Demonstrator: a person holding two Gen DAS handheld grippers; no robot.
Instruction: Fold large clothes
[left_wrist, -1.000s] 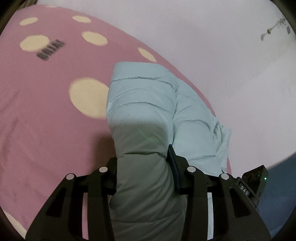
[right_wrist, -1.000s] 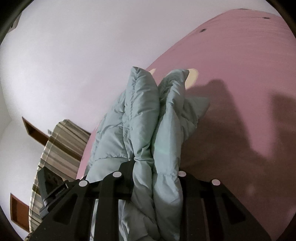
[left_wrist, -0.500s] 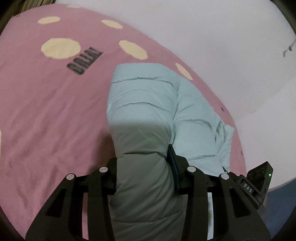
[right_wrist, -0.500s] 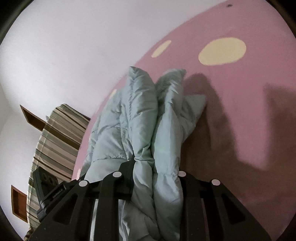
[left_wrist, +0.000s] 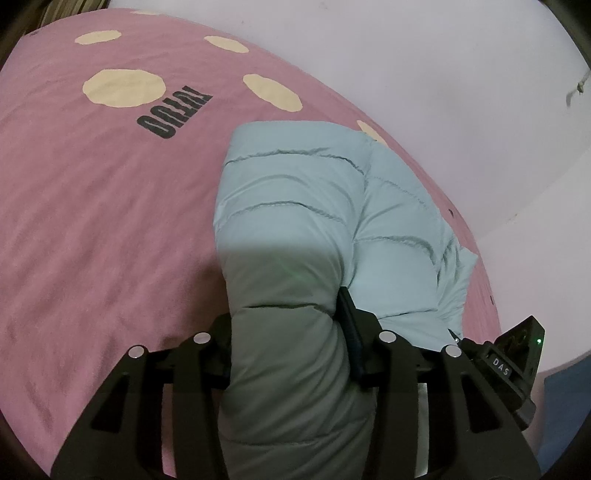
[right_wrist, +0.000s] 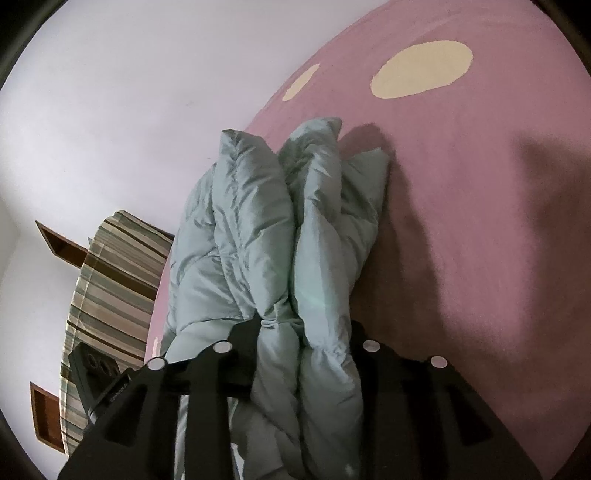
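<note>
A pale blue-green puffer jacket (left_wrist: 295, 206) hangs folded over a pink bed sheet (left_wrist: 92, 221) with cream dots. My left gripper (left_wrist: 288, 332) is shut on a thick quilted fold of the jacket, which fills the space between its jaws. In the right wrist view the jacket (right_wrist: 266, 236) shows as several bunched layers, and my right gripper (right_wrist: 303, 332) is shut on them. The other gripper shows at the edge of each view: the right one (left_wrist: 513, 362) and the left one (right_wrist: 96, 373). The jacket's lower part is hidden under the grippers.
The sheet (right_wrist: 480, 184) carries dark printed letters (left_wrist: 173, 114). A white wall (left_wrist: 424, 74) runs along the bed's far side. A striped pillow or cushion (right_wrist: 107, 291) and brown wooden shelves (right_wrist: 59, 243) lie at the left of the right wrist view.
Both grippers have tilted down toward the bed while holding the jacket; more pink sheet, dots and the printed letters have come into view. Both grips are unchanged.
</note>
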